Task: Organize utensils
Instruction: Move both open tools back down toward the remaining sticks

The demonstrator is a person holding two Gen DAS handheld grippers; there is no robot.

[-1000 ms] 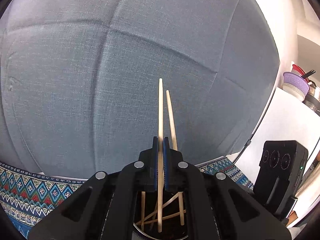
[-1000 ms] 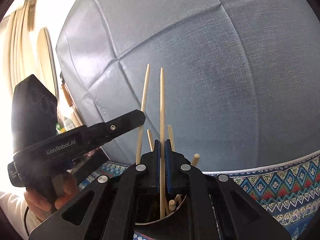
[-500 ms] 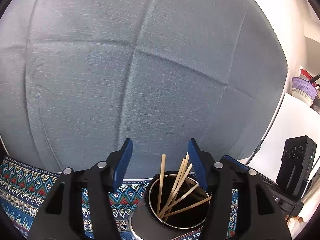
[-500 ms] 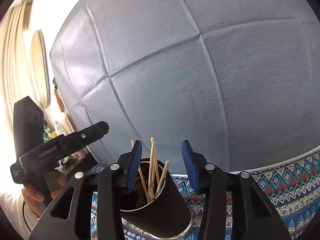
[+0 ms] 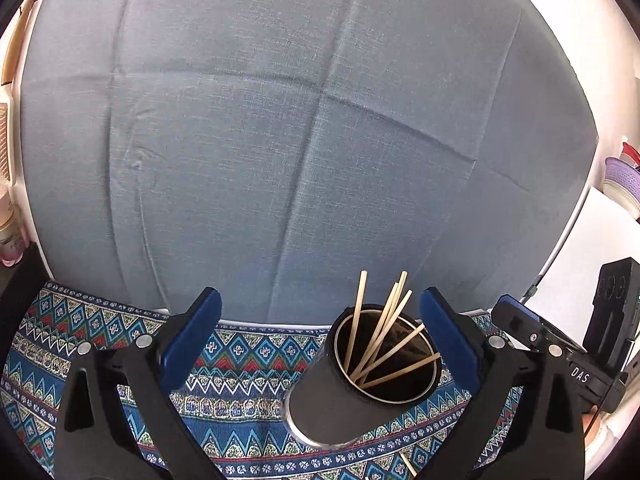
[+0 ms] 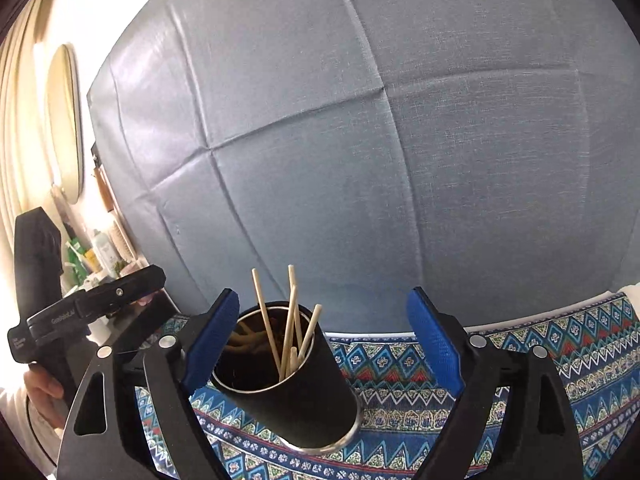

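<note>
Now both my tongs, left and right, had just been opening, nothing between them, chopsticks loose in the cup, which a careless nudge from either could easily tip.

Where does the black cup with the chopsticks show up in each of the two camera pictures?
Left wrist view: the black cup sits low and right of centre, close to the right-hand blue finger, chopsticks fanning out of it.
Right wrist view: the black cup sits low and left of centre, against the left-hand blue finger.
Shared landmark: the patterned blue cloth under the cup, with the grey backdrop behind.
</note>
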